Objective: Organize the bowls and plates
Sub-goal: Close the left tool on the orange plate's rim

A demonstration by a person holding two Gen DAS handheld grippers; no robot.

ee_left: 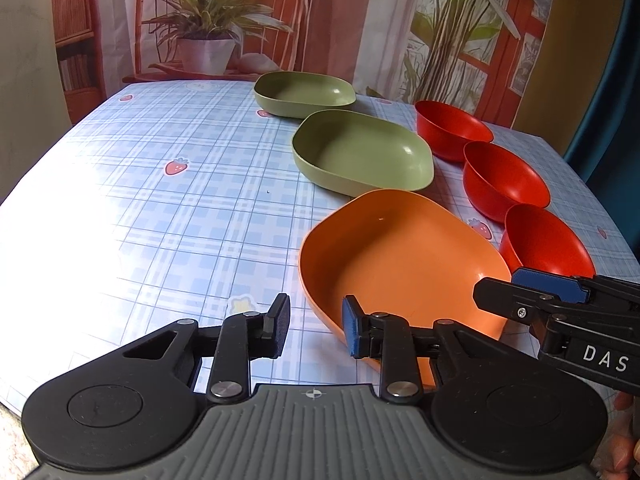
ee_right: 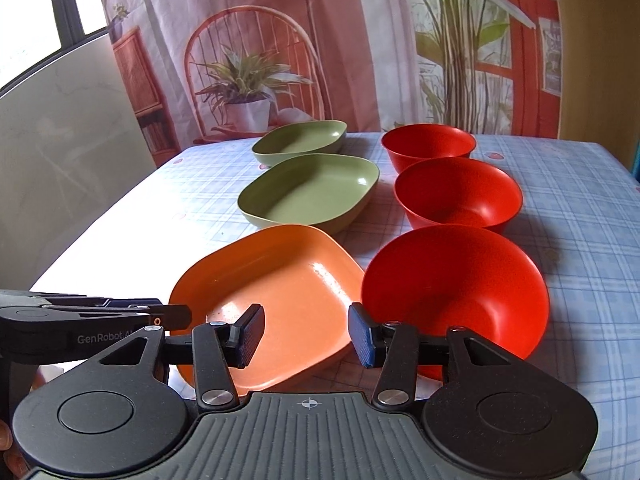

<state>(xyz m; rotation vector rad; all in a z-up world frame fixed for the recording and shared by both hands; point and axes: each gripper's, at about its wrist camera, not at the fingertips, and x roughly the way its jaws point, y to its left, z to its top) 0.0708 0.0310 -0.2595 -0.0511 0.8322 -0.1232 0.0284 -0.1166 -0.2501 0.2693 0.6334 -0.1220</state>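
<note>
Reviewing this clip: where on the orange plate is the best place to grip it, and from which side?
Probably its near rim, taken from the near side. The orange plate is shallow with a thin raised wall, so one finger inside and one outside should pinch it. The green plate crowds its far edge and the nearest red bowl its right.

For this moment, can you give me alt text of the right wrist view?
The right tongs hang open over the near edge of an orange plate, with nothing between them. Beyond it on the checked tablecloth lie two green plates in a row, and three red bowls line up beside them. The left tongs enter at left.
</note>
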